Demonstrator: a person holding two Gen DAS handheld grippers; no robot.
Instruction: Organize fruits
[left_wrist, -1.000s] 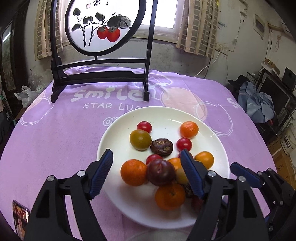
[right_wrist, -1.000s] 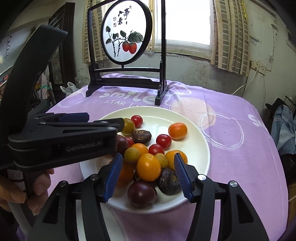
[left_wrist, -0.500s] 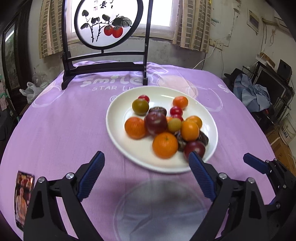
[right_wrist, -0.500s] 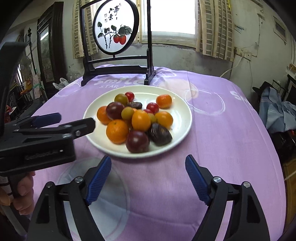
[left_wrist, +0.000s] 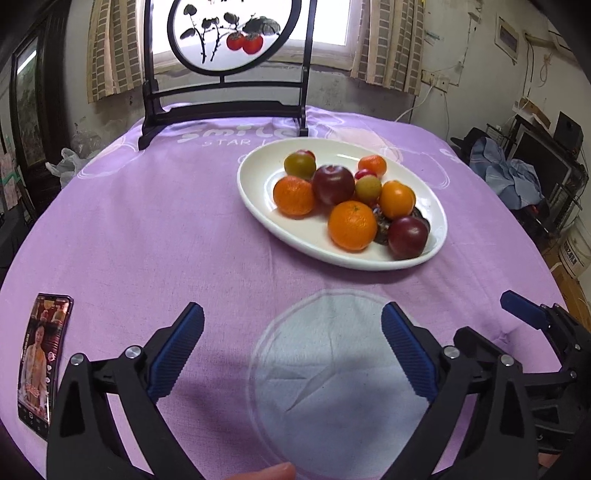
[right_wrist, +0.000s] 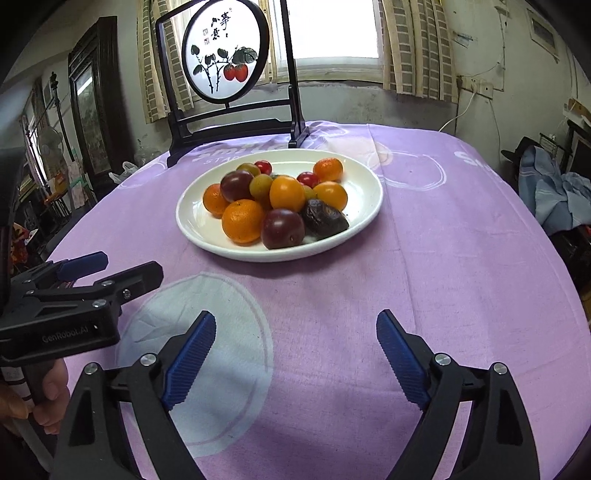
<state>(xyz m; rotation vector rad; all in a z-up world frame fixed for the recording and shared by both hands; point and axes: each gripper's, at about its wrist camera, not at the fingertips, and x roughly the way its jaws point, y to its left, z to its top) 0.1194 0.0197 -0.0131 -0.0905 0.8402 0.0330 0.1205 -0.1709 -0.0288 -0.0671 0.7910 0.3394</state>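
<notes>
You are holding both tools wide open and empty on the near side of the white plate (right_wrist: 369, 218), left gripper (left_wrist: 291, 354) and right gripper (right_wrist: 295, 358) well apart from it. I judge the step is choosing a fruit: take a loose outer one, closing gently. On the plate you are facing three mandarins (right_wrist: 242, 220), two smaller oranges (right_wrist: 287, 192), two plums (right_wrist: 282, 229), one wrinkled dark fruit (right_wrist: 325, 222), some cherry tomatoes (right_wrist: 263, 167), partly hidden.
</notes>
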